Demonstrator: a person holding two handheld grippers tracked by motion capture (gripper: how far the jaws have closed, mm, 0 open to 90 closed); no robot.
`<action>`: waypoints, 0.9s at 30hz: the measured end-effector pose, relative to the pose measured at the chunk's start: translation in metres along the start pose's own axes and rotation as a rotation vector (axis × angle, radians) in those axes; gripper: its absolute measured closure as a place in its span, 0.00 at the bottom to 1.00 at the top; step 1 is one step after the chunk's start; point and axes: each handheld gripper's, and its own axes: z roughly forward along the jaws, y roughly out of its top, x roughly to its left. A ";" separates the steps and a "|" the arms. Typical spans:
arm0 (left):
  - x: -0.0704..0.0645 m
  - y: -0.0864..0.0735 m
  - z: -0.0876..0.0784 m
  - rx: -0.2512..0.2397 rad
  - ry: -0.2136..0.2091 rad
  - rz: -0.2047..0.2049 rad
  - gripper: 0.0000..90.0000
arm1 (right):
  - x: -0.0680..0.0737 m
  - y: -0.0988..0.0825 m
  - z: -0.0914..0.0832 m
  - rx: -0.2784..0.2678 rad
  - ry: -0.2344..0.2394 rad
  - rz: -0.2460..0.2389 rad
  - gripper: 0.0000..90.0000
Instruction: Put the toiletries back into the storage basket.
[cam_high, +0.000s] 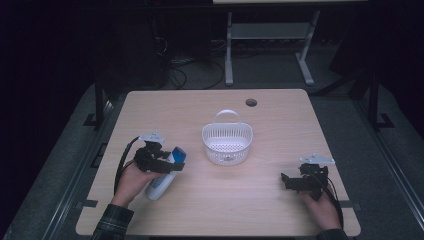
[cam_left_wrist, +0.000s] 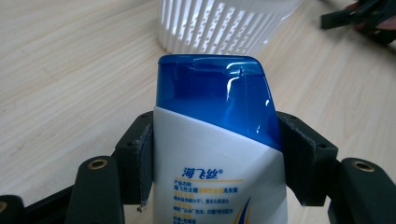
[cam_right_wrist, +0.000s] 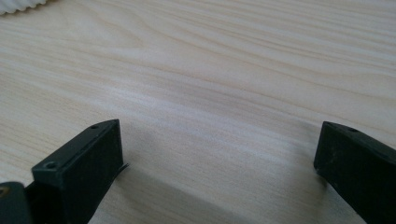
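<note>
A white bottle with a blue cap (cam_high: 165, 175) (cam_left_wrist: 219, 140) is gripped by my left gripper (cam_high: 167, 164) (cam_left_wrist: 215, 154) at the table's left front, both pads pressed on its sides just below the cap. The bottle slants, cap end toward a white slotted basket (cam_high: 227, 142) (cam_left_wrist: 219, 23) that stands at mid-table with its handle up. My right gripper (cam_high: 292, 182) (cam_right_wrist: 219, 163) is open near the right front, low over bare wood, nothing between its jaws. It also appears in the left gripper view as the far gripper (cam_left_wrist: 359, 16) at the top right.
The light wooden table (cam_high: 280, 125) has a round cable hole (cam_high: 251, 102) at the back. Beyond the far edge lie a dark floor, cables and a white desk frame (cam_high: 270, 45). The basket's rim (cam_right_wrist: 18, 4) peeks in at the upper left of the right gripper view.
</note>
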 end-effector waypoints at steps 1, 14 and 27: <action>0.000 0.000 -0.002 -0.009 -0.009 0.013 0.39 | 0.000 0.000 0.000 0.000 0.000 0.000 0.01; 0.003 -0.002 -0.024 -0.151 -0.079 0.034 0.40 | 0.000 0.000 0.000 0.000 0.001 -0.002 0.01; -0.003 -0.002 -0.034 -0.255 -0.091 0.093 0.40 | 0.000 0.000 0.000 -0.001 0.002 -0.003 0.01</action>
